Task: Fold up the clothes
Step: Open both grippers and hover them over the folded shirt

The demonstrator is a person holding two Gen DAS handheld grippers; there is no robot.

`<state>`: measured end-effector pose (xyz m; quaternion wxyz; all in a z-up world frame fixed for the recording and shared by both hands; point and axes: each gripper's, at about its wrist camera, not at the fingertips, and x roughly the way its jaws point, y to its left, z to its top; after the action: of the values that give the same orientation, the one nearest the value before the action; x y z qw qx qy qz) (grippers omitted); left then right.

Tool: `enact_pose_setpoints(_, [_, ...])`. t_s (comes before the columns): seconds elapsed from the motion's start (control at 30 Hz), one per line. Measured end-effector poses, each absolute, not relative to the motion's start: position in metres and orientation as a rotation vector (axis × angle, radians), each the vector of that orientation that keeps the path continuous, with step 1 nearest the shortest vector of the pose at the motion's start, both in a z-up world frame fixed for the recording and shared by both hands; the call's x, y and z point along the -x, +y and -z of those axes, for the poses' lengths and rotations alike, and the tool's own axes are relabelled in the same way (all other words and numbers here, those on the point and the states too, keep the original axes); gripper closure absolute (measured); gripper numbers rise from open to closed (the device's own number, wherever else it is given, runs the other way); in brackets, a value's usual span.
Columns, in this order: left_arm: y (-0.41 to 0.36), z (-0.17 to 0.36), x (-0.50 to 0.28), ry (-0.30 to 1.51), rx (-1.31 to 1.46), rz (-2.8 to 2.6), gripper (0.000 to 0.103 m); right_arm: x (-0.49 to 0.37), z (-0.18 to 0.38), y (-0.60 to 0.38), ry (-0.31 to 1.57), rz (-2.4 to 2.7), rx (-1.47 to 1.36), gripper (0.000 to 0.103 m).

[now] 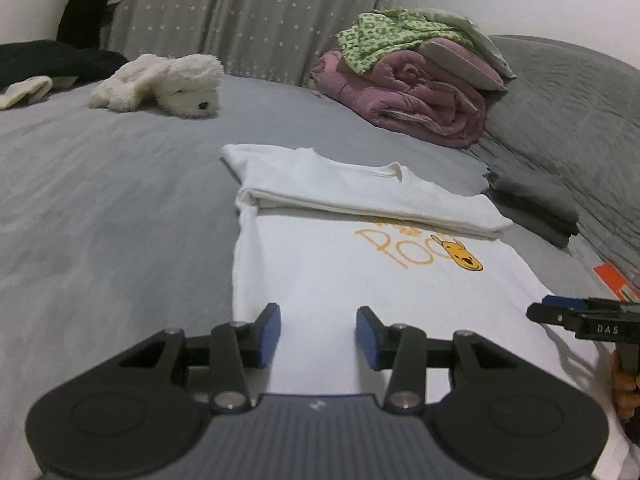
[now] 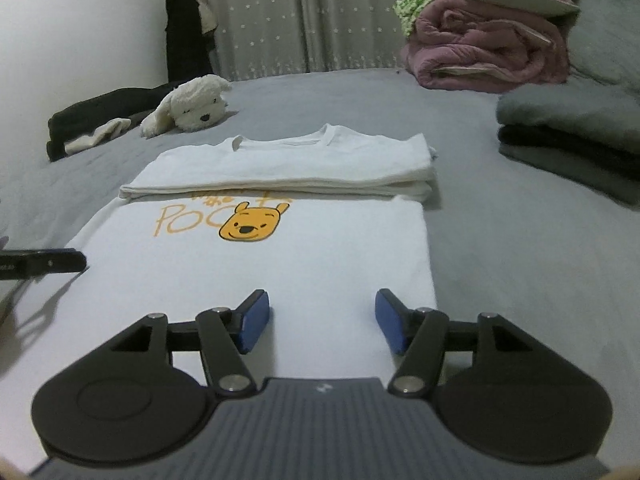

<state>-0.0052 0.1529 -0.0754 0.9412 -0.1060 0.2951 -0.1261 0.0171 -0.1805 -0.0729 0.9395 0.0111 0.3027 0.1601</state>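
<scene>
The white Pooh T-shirt lies flat on the grey bed, sides tucked in, collar end doubled toward me over the print. Its long axis runs straight away from both claws; the near hem lies under them. My left claw and right claw hover over that hem, both spread wide, holding nothing, about equally near. Folded grey clothes sit to the right, a plush dog far left, a rolled pink quilt beyond. Nothing obstructs the shirt.
</scene>
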Motion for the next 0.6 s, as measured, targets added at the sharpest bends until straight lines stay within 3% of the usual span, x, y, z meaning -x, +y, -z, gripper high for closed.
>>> enact_pose_setpoints(0.47, [0.141, 0.066, 0.076, 0.656, 0.010, 0.278, 0.052, 0.042, 0.062, -0.198, 0.755, -0.381, 0.052, 0.036])
enact_pose_setpoints(0.53, [0.147, 0.063, 0.082, 0.706, 0.053, 0.268, 0.044, 0.051, 0.055, -0.204, 0.809, -0.412, 0.059, 0.035])
enact_pose_setpoints(0.6, [0.152, 0.061, 0.087, 0.754, 0.070, 0.269, 0.043, 0.060, 0.049, -0.208, 0.855, -0.432, 0.073, 0.028])
